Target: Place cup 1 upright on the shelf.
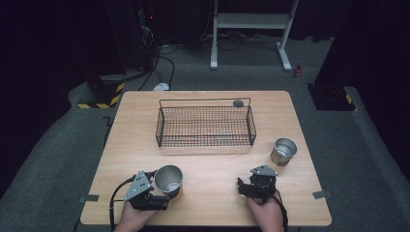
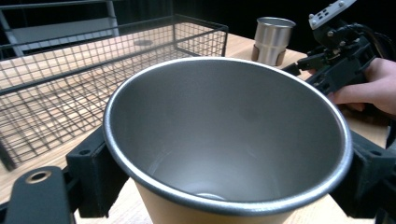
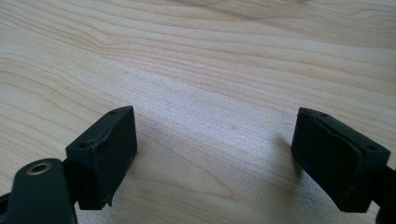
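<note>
Nearest to the lens in the left gripper view: big steel cup point(image 2: 229, 140), mouth wide open to the camera, taking up most of the middle and bottom of the frame. Clamped from both sides by the left gripper point(image 2: 224, 182), black pads pressed against the cup wall at lower left and lower right. Same cup sits in the lower left-centre of the high view point(image 1: 168, 180), upright on the wooden table point(image 1: 212, 193), with the left gripper point(image 1: 157, 186) right against it and a hand point(image 1: 133, 217) coming in from the bottom edge.

Right gripper point(image 1: 244, 188) parked in the lower right-centre of the high view, held by the other hand point(image 1: 266, 215), well apart from both cups. Jaws spread wide in the right gripper view, nothing between them but bare tabletop point(image 3: 210, 70).

Second steel cup point(image 1: 283, 152) standing right of centre in the high view, just beside the lower right corner of the wire basket point(image 1: 205, 126). Also visible top centre-right in the left gripper view point(image 2: 273, 39), with the basket point(image 2: 70, 93) stretching across the upper left.

Small dark round thing point(image 1: 238, 103) near the basket's far right corner, too small to identify.
</note>
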{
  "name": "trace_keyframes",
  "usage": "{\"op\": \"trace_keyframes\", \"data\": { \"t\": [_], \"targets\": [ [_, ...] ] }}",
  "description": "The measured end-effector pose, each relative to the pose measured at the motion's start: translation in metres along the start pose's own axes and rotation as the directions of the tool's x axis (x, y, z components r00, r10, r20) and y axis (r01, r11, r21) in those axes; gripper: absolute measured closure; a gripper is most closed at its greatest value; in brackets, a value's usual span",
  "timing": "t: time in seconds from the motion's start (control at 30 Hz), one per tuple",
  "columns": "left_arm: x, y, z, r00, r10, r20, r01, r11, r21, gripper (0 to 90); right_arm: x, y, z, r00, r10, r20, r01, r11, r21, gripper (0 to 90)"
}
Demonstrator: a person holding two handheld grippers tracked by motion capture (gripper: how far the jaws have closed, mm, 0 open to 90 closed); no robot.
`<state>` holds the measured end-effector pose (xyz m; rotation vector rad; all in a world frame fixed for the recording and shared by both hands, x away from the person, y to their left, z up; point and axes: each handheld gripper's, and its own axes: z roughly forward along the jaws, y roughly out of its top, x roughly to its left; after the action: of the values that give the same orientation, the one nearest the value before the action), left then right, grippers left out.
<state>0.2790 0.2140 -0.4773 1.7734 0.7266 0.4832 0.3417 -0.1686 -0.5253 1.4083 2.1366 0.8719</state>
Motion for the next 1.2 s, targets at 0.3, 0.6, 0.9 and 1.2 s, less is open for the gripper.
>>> {"op": "trace_keyframes", "data": {
  "t": [0.3, 0.6, 0.9, 1.2],
  "targets": [
    [0.003, 0.001, -0.004, 0.9996, -0.012, -0.025, 0.012, 0.9999, -0.011, 13.6, 0.0, 0.0, 0.0, 1.0, 0.0, -0.001, 0.0, 1.0, 0.0, 14.1],
    [0.005, 0.003, -0.009, 0.9985, -0.022, -0.05, 0.021, 0.9994, -0.026, 13.6, 0.0, 0.001, 0.001, 1.0, -0.006, -0.007, 0.006, 1.0, -0.001, 14.2],
    [0.008, 0.006, -0.005, 0.9964, -0.034, -0.077, 0.033, 0.9993, -0.02, 13.6, -0.001, 0.001, 0.001, 0.9998, -0.011, -0.015, 0.011, 1.0, 0.002, 14.3],
    [0.01, 0.014, 0.003, 0.9903, -0.051, -0.129, 0.049, 0.9986, -0.02, 13.6, -0.002, 0.001, 0.001, 0.9995, -0.02, -0.026, 0.02, 1.0, 0.001, 14.2]
  ]
}}
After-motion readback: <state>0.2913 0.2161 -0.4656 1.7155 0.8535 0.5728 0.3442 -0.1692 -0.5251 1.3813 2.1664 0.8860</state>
